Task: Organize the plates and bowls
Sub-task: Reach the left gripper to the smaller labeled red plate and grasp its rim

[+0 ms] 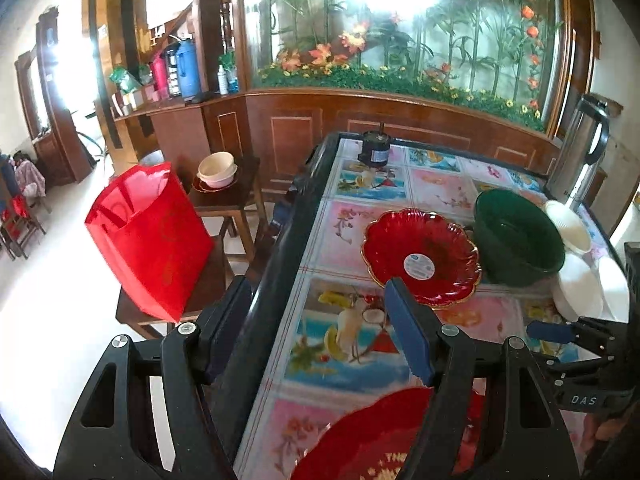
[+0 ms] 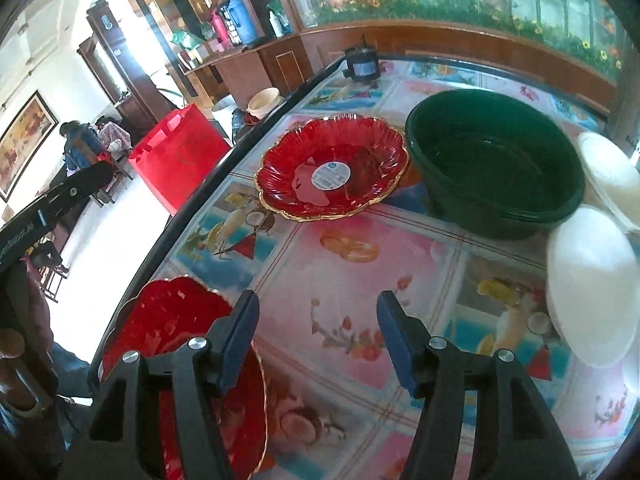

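Nearest the person, at the table's (image 2: pixel 320 264) near-left corner, a red scalloped plate (image 2: pixel 168 332) with a gold rim lies flat, just inside the dark left edge. The right gripper (image 2: pixel 318 336) hangs above the floral cloth beside it, its blue-padded fingers (image 2: pixel 394 332) spread wide with nothing between them. The left gripper (image 1: pixel 316 320) hovers over the left edge above that same plate (image 1: pixel 368 432), its jaws likewise parted and empty. Farther in, toward the middle of the table, a second red plate (image 2: pixel 332 168) with a round sticker at its centre sits flat. Just beside it toward the right edge stands a dark green bowl (image 2: pixel 496 160), and white bowls (image 2: pixel 588 280) crowd the right edge, touching the green one. At the far edge sits a small black motor (image 2: pixel 362 64). Off the table's left side, a red bag (image 1: pixel 148 240) stands on a wooden chair (image 1: pixel 208 280), and a cream bowl (image 1: pixel 216 170) rests on a stool beyond.
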The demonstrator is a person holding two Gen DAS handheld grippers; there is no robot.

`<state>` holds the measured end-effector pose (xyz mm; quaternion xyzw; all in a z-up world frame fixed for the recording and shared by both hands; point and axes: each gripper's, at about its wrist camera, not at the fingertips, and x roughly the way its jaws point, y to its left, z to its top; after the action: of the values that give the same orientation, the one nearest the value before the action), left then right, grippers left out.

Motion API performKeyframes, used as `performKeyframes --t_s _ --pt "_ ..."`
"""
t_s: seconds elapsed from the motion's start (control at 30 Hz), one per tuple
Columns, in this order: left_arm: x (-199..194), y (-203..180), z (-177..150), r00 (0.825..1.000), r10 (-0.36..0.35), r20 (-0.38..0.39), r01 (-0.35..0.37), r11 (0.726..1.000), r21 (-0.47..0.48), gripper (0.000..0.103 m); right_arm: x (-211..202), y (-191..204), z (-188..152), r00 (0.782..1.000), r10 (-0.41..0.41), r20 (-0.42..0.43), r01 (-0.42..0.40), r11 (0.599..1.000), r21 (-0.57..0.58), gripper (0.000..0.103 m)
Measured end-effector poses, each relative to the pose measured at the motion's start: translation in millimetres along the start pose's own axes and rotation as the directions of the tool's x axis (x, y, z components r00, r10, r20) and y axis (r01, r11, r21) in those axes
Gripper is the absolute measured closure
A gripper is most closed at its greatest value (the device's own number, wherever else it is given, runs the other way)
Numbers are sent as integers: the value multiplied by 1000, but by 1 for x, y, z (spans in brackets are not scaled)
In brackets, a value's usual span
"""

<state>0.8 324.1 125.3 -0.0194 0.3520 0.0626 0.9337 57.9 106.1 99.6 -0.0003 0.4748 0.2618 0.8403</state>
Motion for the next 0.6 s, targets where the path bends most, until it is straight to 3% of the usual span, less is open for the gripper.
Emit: performKeyframes --t_s 0.6 --pt "72 -13 26 1000 12 -26 -9 993 114 33 28 -29 24 1000 -11 -22 12 997 74 41"
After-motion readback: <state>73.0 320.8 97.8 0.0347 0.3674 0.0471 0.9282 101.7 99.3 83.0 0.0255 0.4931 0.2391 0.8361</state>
